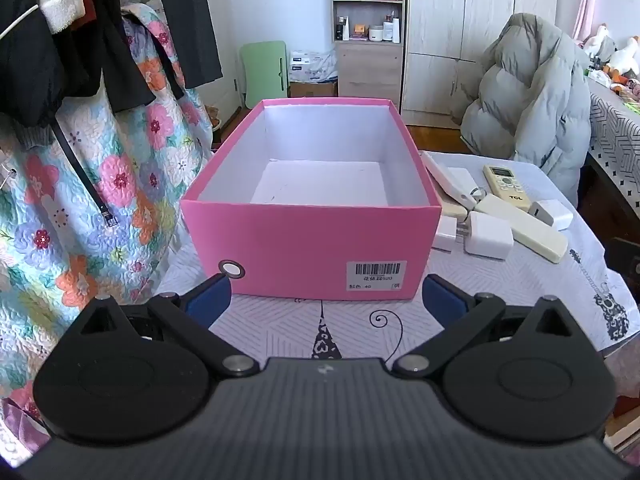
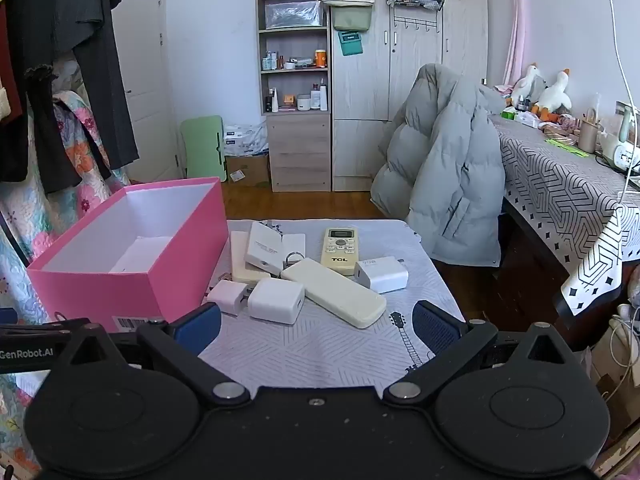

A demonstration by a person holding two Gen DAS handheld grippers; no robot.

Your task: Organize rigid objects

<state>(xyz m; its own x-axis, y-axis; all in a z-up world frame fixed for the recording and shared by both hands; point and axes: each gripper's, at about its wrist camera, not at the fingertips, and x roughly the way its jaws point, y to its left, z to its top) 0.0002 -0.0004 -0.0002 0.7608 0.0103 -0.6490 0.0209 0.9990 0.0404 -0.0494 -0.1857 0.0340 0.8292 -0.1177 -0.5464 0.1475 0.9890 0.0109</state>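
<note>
An open, empty pink box (image 1: 304, 240) stands on the small table; it also shows at the left in the right wrist view (image 2: 120, 292). Right of it lies a pile: a TCL remote (image 2: 339, 249), a face-down cream remote (image 2: 334, 291), a white power bank (image 2: 264, 248), a cream block (image 2: 242, 258) and three white chargers (image 2: 276, 300) (image 2: 226, 296) (image 2: 382, 274). My left gripper (image 1: 326, 300) is open and empty just in front of the box. My right gripper (image 2: 316, 324) is open and empty in front of the pile.
The table has a patterned white cloth (image 2: 320, 352). A grey puffer jacket (image 2: 444, 176) hangs on a chair to the right. Hanging clothes and a floral quilt (image 1: 80, 184) crowd the left. A cluttered desk (image 2: 568, 176) stands at the far right.
</note>
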